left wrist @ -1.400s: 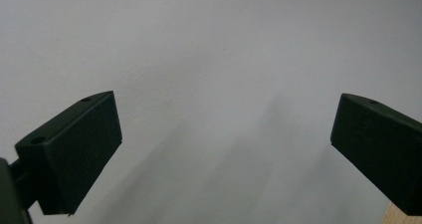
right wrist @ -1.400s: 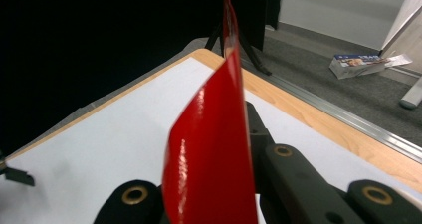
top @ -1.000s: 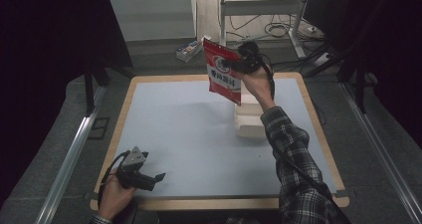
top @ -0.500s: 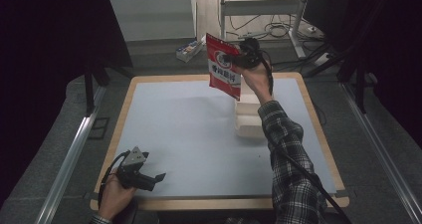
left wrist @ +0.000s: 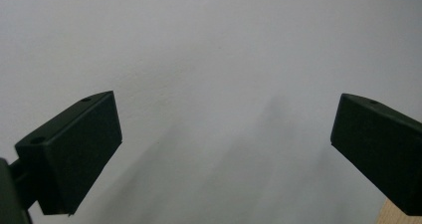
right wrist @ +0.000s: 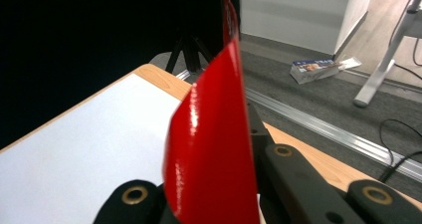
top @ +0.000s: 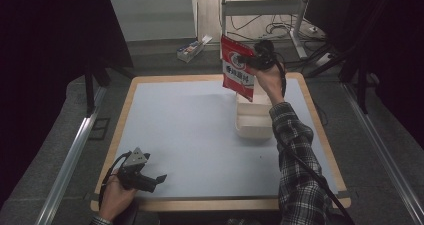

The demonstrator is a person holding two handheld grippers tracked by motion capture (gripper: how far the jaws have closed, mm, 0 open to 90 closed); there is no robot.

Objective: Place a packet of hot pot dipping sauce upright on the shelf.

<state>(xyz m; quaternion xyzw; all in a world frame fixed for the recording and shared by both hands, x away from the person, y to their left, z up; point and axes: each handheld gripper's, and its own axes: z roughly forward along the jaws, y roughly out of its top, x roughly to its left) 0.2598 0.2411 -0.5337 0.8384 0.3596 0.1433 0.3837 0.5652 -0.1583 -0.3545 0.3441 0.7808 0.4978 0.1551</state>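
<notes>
- The right gripper (top: 248, 61) has its jaws clamped tight on a red pouch (top: 237, 68), pinching the flat foil edge-on; in the right gripper view the pouch (right wrist: 211, 149) rises straight up out of the closed jaws.
- The pouch hangs in the air above the far right part of the desk, over the far end of a white tray (top: 253, 119), not touching it.
- The left gripper (top: 150, 181) lies low at the near left corner of the desk, jaws wide apart with nothing between them; its own view looks flat along the bare mat.
- Step in hand, as I read it: the pouch is being carried toward the tray, with the drop not yet made.
- The next move calls for bringing the pouch down over the tray's open compartment, tipping it flat enough to fit inside the walls, then parting the jaws once it rests.
- A risk is that the slick, stiff foil catches on the tray's rim or slides out over the far edge.
- The desk (top: 150, 80) has a pale blue-grey mat inside a light wooden border; besides the tray, nothing else rests on it.
- Past the far edge, a small box (top: 192, 49) lies on grey carpet, near a white stand (top: 260, 7) with cables (top: 295, 32) trailing behind it.
- Metal rails (top: 70, 160) run along both sides, and dark curtains close in the room left and right.
</notes>
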